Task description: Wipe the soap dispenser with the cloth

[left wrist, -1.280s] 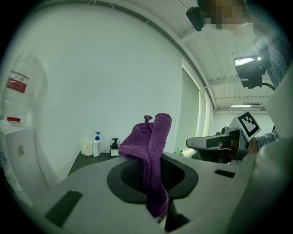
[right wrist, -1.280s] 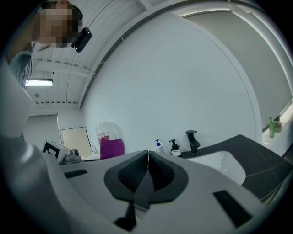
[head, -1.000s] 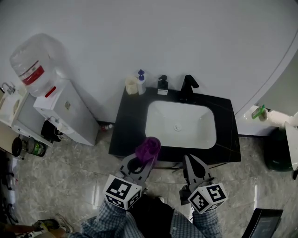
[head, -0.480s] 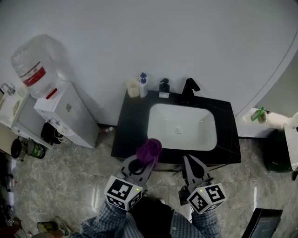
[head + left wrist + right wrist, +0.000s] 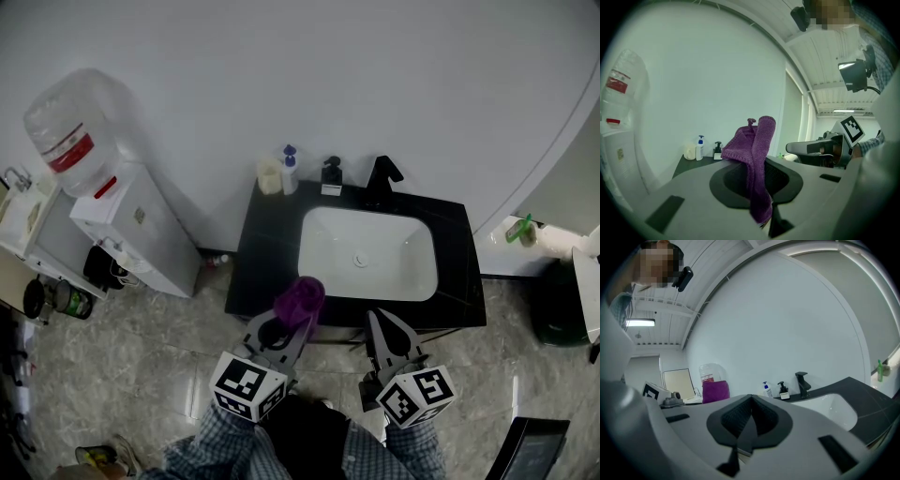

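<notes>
**In front of the black stone countertop (image 5: 265, 255): wiping not begun**

The small black pump-top soap dispenser (image 5: 329, 175) stands at the back edge, beside the black tap (image 5: 380, 178). My left gripper (image 5: 300, 317) has its jaws clamped on the purple knitted cloth (image 5: 298, 298), well apart from it. My right gripper (image 5: 380, 317) has its jaws pressed together, empty.

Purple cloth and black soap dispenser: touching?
Apart. Head view: the cloth, in the left tongs, is at the counter's front; the soap dispenser stands at its back.

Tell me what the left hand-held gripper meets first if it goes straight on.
Probably the black vanity counter's front edge, led by the purple knitted cloth that hand-held gripper holds; depth unclear.
</notes>
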